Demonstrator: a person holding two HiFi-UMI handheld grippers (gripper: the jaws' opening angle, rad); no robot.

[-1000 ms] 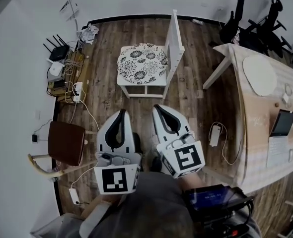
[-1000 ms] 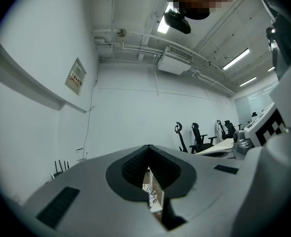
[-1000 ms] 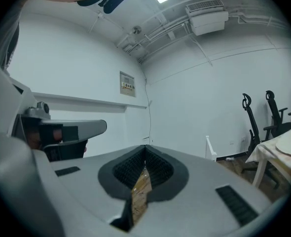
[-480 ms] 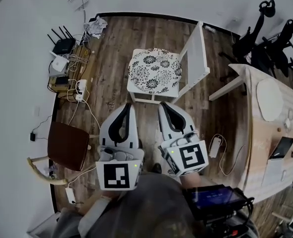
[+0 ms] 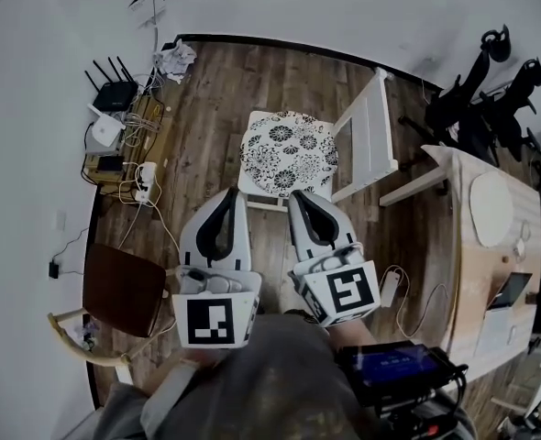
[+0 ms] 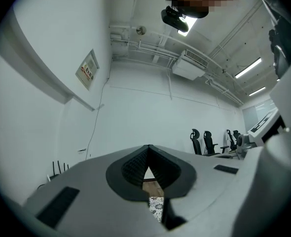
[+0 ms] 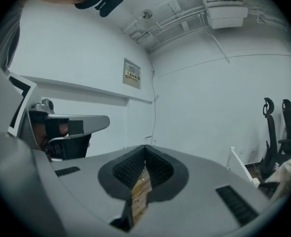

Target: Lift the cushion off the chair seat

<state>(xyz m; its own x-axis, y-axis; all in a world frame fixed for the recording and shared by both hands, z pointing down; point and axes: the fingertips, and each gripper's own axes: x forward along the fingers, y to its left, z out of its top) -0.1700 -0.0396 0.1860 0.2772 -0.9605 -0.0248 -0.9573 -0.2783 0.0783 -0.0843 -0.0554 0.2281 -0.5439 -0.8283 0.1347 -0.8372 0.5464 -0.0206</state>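
A round cushion [image 5: 289,154] with a black-and-white flower print lies on the seat of a white chair [image 5: 371,149], seen from above in the head view. My left gripper [image 5: 232,192] and right gripper [image 5: 300,195] point side by side at the chair's near edge, just short of the cushion. Both are shut with nothing between the jaws. In the left gripper view, the left gripper [image 6: 149,147] shows a sliver of the patterned cushion [image 6: 156,206] through the gap below its tips. In the right gripper view, the right gripper [image 7: 145,147] shows only wooden floor there.
A brown chair [image 5: 124,290] stands at the near left. Routers and tangled cables [image 5: 115,108] sit on a low shelf by the left wall. A wooden table [image 5: 491,246] fills the right side, with black office chairs [image 5: 491,90] behind it. A white power adapter [image 5: 390,287] lies on the floor.
Both grippers have moved forward together toward the white chair. The cushion now lies much closer to their tips.
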